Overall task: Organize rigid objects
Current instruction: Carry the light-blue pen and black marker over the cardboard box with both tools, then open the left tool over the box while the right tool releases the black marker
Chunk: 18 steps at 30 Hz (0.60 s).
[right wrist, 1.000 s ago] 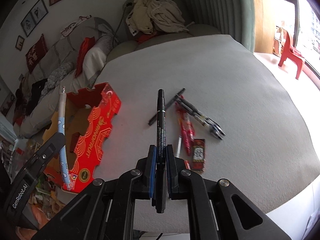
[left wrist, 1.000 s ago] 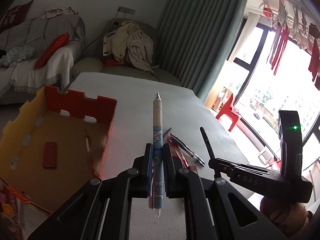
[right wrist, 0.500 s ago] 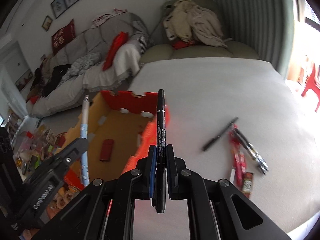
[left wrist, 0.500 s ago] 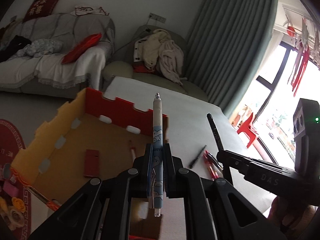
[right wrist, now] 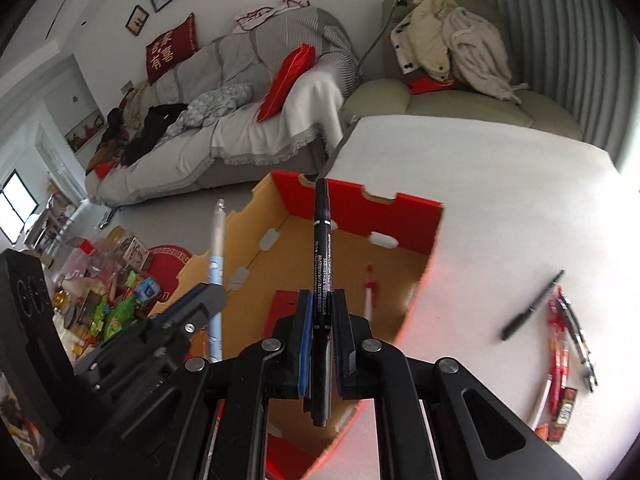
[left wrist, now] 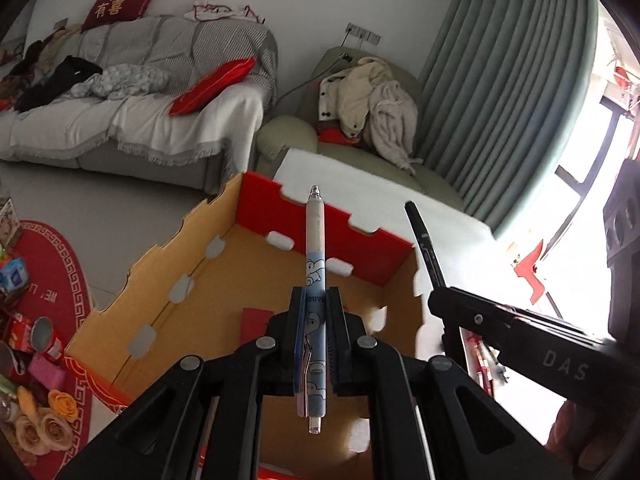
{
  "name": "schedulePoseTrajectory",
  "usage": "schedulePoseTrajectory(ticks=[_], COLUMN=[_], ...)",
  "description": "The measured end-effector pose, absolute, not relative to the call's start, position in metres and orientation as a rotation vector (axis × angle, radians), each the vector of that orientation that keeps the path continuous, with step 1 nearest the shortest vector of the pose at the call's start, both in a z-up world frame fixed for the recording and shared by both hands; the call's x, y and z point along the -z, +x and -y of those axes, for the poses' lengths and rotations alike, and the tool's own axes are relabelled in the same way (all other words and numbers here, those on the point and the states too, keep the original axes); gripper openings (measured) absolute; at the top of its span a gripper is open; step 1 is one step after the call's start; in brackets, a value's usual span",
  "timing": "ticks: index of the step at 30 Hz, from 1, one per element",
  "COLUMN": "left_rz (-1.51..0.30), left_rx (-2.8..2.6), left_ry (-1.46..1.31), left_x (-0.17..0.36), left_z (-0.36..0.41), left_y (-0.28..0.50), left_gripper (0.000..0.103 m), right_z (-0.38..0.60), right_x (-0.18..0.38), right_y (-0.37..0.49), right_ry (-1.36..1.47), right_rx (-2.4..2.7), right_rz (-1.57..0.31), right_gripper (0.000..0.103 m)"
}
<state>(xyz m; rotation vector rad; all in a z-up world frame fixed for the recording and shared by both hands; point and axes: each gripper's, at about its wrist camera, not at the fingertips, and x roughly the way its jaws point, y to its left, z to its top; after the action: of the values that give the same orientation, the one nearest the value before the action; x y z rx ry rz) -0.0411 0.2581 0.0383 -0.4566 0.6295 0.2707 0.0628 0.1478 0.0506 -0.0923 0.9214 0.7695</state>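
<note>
Left wrist view: left gripper [left wrist: 315,344] pinching blue pen [left wrist: 314,276] mid-barrel, over box [left wrist: 320,236]. Right gripper [right wrist: 320,340] pinching black marker [right wrist: 321,264]. Both light, stiff, slick; mid-barrel hold suits.

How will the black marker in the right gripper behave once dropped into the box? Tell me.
The black marker looks stiff and straight, so it should land flat. Its round barrel may roll across the box floor. It looks light and is unlikely to break.
</note>
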Motion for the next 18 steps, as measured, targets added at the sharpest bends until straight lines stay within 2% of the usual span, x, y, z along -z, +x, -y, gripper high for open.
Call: schedulePoseTrajectory(ticks=[15,16,18], left_rz=[-0.891,-0.910,-0.948], left_rx=[-0.308,-0.315,-0.335], left_ry=[-0.451,-0.445,-0.440], left_x=[0.015,0.018,0.023], left_z=[-0.272,-0.271,-0.272], left_y=[0.000,0.002,0.005], left_gripper=[0.010,0.011,0.026], right_z=[-0.190,-0.190,-0.190], right_x=[0.005,0.008,0.013], right_y=[0.089,0.090,0.093], right_ry=[-0.146,-0.158,-0.169], right_rx=[-0.772,-0.766,-0.756], right_rz=[-1.081,-1.088,-1.114], right_gripper=[0.010,0.010,0.011])
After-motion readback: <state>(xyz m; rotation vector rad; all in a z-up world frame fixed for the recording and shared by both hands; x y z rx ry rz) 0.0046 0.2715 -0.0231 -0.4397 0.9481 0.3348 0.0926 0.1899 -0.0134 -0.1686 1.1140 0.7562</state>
